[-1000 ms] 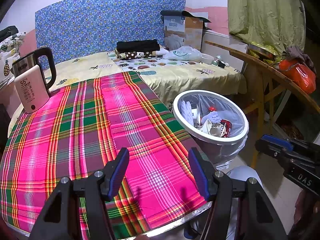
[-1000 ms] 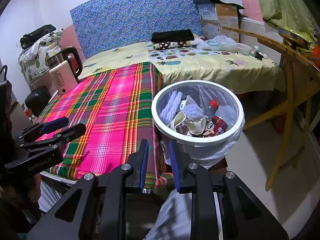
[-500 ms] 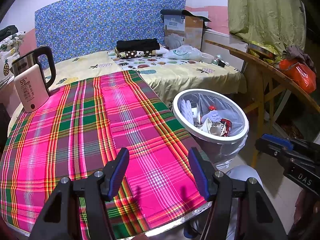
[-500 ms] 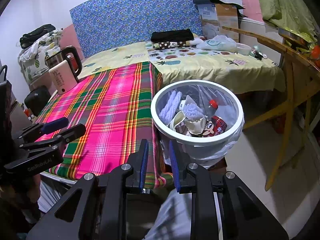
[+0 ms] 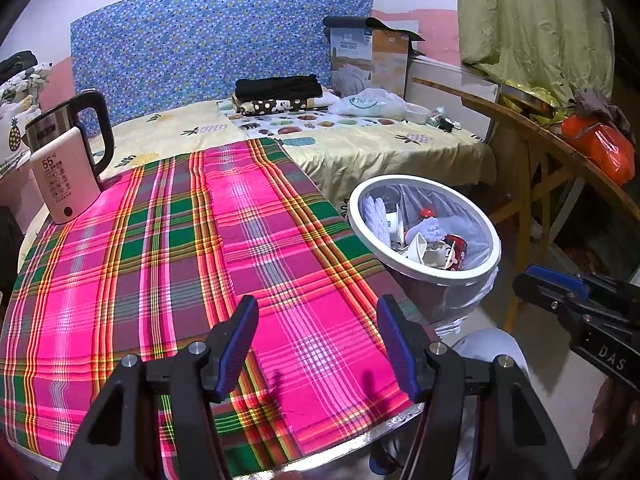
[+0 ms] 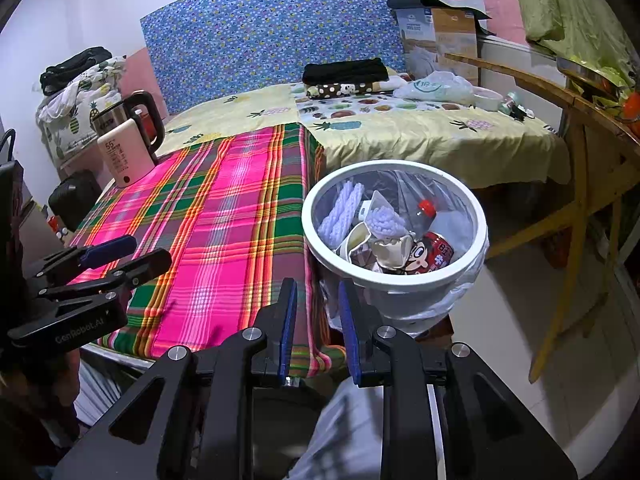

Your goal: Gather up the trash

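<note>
A white trash bin [image 5: 424, 276] [image 6: 394, 276] with a clear liner stands just right of the table. It holds a red-capped bottle [image 6: 424, 212], a red cartoon-printed can [image 6: 434, 254], crumpled white cups [image 6: 360, 240] and a white knitted piece [image 6: 344, 212]. My left gripper [image 5: 317, 304] [image 6: 140, 250] hovers open over the near edge of the pink plaid tablecloth [image 5: 200, 240] with nothing between its fingers. My right gripper [image 6: 317, 286] [image 5: 532, 276] hangs before the bin's near rim. Its jaws stand a narrow gap apart and hold nothing.
A steel kettle on a white base [image 5: 68, 160] [image 6: 128, 144] stands at the table's far left corner. Behind lies a bed [image 5: 380, 144] with folded clothes and a plastic bag. A wooden folding table [image 5: 540, 128] stands at the right. The person's knee [image 6: 348, 432] shows below.
</note>
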Tool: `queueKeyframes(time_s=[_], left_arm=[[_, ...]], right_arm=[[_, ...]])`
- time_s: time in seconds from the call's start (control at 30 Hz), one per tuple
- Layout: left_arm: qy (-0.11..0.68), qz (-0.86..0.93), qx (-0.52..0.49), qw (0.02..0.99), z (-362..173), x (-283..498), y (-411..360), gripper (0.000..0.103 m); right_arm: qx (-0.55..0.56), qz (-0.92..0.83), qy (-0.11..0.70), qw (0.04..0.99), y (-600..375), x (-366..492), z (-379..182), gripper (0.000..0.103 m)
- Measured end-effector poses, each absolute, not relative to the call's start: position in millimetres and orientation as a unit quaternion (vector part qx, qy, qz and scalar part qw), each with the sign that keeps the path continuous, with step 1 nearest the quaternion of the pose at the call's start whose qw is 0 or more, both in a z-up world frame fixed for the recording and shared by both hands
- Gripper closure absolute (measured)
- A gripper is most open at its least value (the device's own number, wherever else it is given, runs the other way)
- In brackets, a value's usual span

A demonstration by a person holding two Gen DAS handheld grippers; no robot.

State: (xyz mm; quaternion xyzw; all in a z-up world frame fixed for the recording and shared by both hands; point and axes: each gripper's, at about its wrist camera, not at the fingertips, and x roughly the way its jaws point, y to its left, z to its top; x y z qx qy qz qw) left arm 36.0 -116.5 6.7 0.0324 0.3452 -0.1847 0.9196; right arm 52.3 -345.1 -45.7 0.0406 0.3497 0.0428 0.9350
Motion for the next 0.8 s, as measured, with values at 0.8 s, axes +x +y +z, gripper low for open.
queueKeyframes(time_s=[0.8], left_arm=[[0.349, -0.187, 0.050, 0.917, 5.1, 31.5, -121.9, 0.040]], right_arm=[[0.039, 0.043, 0.351, 0.935, -346.3, 53.0, -46.2, 0.081]])
